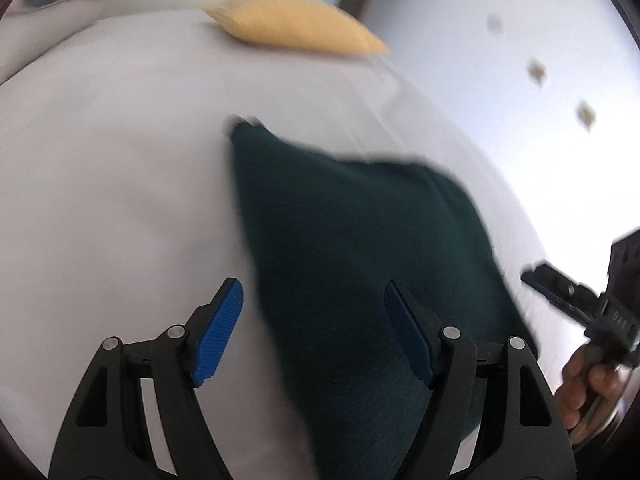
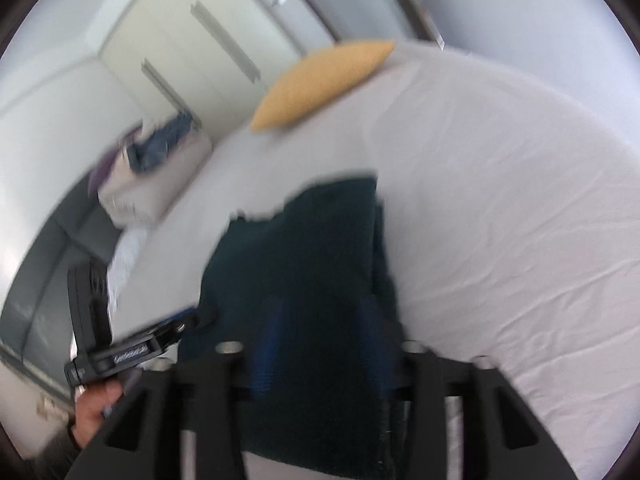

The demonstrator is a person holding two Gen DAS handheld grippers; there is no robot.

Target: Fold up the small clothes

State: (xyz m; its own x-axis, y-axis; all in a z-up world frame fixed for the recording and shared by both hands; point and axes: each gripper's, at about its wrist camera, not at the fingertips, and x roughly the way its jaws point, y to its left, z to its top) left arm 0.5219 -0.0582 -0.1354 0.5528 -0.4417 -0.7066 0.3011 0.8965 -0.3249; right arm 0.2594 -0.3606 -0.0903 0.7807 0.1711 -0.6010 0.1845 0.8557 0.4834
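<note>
The left gripper (image 1: 314,328) is standing spread above the white bed sheet (image 1: 112,184), its blue pads (image 1: 220,332) clear of the cloth. The dark green garment (image 1: 352,248) is lying folded on the sheet, just ahead of both tools. The right gripper (image 2: 320,344) is hovering over the garment, blurred, its jaws parted and gripping nothing. A yellow pillow (image 1: 296,24) is resting farther back.

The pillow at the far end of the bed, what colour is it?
The pillow is mustard yellow, clearest in the left wrist view.
</note>
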